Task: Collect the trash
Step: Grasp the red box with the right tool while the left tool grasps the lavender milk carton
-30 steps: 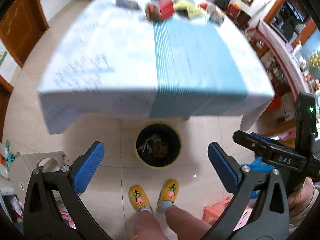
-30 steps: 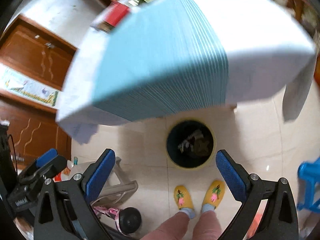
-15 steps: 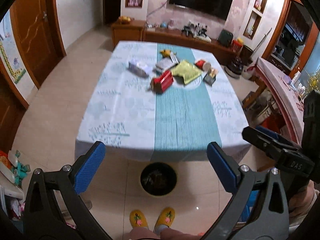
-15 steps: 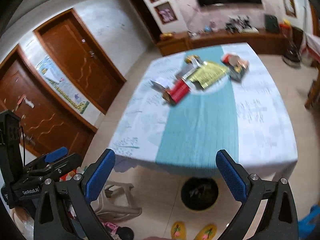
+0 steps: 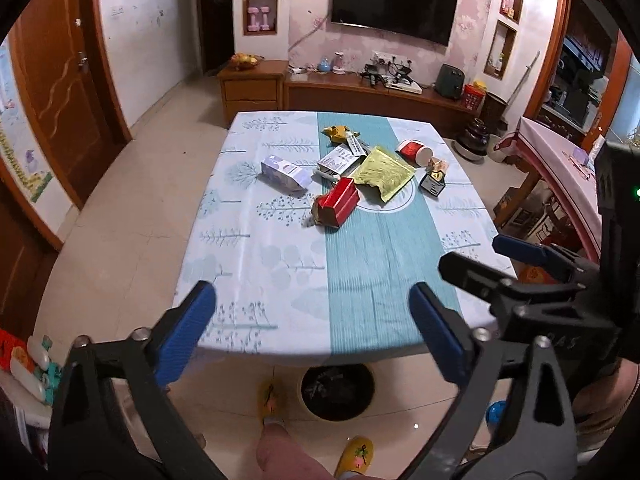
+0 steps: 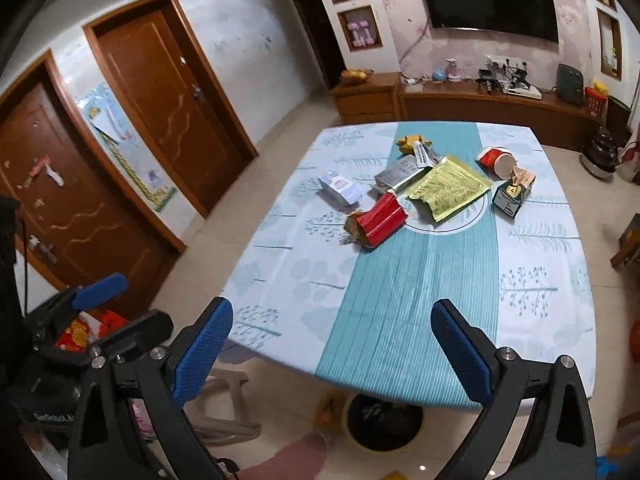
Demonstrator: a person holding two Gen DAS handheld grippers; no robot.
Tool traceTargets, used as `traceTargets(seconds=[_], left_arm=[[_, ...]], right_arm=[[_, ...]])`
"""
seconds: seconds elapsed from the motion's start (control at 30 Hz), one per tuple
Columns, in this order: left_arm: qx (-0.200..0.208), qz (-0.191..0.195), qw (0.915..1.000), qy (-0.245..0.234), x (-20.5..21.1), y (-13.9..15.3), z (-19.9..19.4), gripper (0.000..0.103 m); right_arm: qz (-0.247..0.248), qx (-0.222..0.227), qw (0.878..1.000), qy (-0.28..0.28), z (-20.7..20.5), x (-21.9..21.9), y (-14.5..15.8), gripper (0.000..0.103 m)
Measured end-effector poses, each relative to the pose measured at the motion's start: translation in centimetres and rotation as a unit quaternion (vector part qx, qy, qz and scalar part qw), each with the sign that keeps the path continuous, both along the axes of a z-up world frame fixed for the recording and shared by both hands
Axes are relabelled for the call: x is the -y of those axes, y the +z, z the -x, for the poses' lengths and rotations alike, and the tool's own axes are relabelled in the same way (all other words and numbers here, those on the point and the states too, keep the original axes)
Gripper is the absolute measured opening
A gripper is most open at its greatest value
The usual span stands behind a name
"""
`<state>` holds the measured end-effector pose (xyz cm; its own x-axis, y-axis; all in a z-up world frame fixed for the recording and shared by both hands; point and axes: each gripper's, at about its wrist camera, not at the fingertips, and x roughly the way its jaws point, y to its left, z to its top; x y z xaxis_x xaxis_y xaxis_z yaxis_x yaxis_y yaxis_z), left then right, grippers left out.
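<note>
Both claws, left claw (image 5: 312, 328) and right claw (image 6: 332, 340), gape empty; the left has just been narrowing. At centre frame the red carton (image 5: 336, 203) could slide off the desk (image 5: 248, 280), missing the bin (image 5: 337, 391).

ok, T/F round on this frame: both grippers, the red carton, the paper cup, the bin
1. Both grippers are empty. True: the left gripper and right gripper hold nothing; the left's jaws have just been closing slightly, with nothing between them.
2. The red carton stands upright. False: it lies on its side on the table.
3. The red paper cup is tipped over. True.
4. The trash bin sits on the table. False: it is on the floor at the table's near edge.
5. The bin is empty. False: trash shows inside.
</note>
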<state>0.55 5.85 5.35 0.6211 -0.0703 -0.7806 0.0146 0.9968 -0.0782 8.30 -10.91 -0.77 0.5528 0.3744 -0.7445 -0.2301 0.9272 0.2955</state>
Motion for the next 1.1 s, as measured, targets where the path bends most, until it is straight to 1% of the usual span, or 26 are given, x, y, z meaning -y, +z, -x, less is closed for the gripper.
traceTargets(seconds=[0.03,0.1,0.17,0.2,0.27,0.3,0.33,0.47,0.5,0.53,0.6,0.63,0.7,0.73,0.9,0.97,1.0,1.03,1.1], left_arm=[[-0.003,0.001,1.0000,-0.006,-0.6,-0.5,-1.4,0.091],[-0.010,0.004,0.9998,-0.014,-1.7,-1.7,-4.3,0.091],[-0.020,0.013,0.9994,-0.026,-3.1,-2.8,-7.6,0.091],[-0.029,0.018,0.9988,-0.034,-4.0,-3.7,-9.9,0.091],[-0.044,0.024,0.9977,-0.046,-5.1,-4.8,-13.0,0.091],[-0.054,0.026,0.9967,-0.054,-6.0,-5.6,-15.3,0.091],[-0.061,0.027,0.9961,-0.058,-6.4,-6.1,-16.7,0.091],[-0.098,0.048,0.9907,-0.081,-8.4,-9.1,-23.7,0.091],[-0.107,0.051,0.9894,-0.084,-8.7,-9.9,-25.1,0.091],[-0.118,0.054,0.9877,-0.086,-9.1,-11.0,-27.1,0.091],[-0.133,0.059,0.9858,-0.084,-9.5,-12.4,-29.6,0.091],[-0.143,0.067,0.9841,-0.080,-9.9,-13.4,-31.3,0.091],[-0.159,0.080,0.9815,-0.071,-10.2,-14.9,-33.3,0.091],[-0.172,0.093,0.9787,-0.063,-10.6,-15.9,-34.8,0.091],[-0.214,0.129,0.9679,-0.029,-11.1,-19.8,-38.4,0.091],[-0.226,0.134,0.9647,-0.017,-11.3,-20.8,-39.5,0.091],[-0.233,0.138,0.9626,-0.008,-11.4,-21.6,-40.3,0.091],[-0.236,0.140,0.9616,-0.002,-11.4,-22.0,-40.7,0.091],[-0.244,0.143,0.9591,0.013,-11.5,-22.8,-41.7,0.091]], right_arm=[[0.011,-0.007,1.000,-0.005,-1.4,-0.7,-0.6,0.094],[0.026,-0.023,0.999,-0.021,-4.1,-1.6,-2.1,0.091],[0.019,-0.041,0.998,-0.033,-7.0,-2.1,-3.7,0.086],[0.014,-0.051,0.998,-0.039,-8.4,-2.4,-4.4,0.083],[0.010,-0.074,0.995,-0.067,-11.9,-2.8,-6.2,0.081],[0.007,-0.081,0.994,-0.077,-13.2,-2.8,-7.0,0.081],[0.005,-0.095,0.991,-0.093,-15.4,-3.0,-8.2,0.081],[0.000,-0.136,0.981,-0.142,-21.5,-3.6,-11.9,0.080],[0.000,-0.149,0.977,-0.155,-23.2,-3.8,-13.2,0.077],[-0.002,-0.159,0.973,-0.166,-24.3,-3.7,-14.2,0.074],[-0.008,-0.176,0.967,-0.183,-26.4,-3.8,-16.2,0.072],[-0.011,-0.184,0.964,-0.194,-27.4,-3.7,-17.3,0.071],[-0.008,-0.197,0.958,-0.207,-28.8,-3.8,-18.9,0.070],[-0.007,-0.205,0.955,-0.213,-29.4,-3.9,-19.7,0.069],[-0.017,-0.233,0.944,-0.231,-31.0,-4.3,-23.0,0.061],[-0.023,-0.240,0.943,-0.231,-31.3,-4.5,-24.0,0.054],[-0.026,-0.243,0.942,-0.230,-31.4,-4.6,-24.4,0.047],[-0.033,-0.250,0.941,-0.226,-31.5,-4.8,-25.0,0.043],[-0.031,-0.244,0.943,-0.224,-31.3,-5.1,-25.2,0.039]])
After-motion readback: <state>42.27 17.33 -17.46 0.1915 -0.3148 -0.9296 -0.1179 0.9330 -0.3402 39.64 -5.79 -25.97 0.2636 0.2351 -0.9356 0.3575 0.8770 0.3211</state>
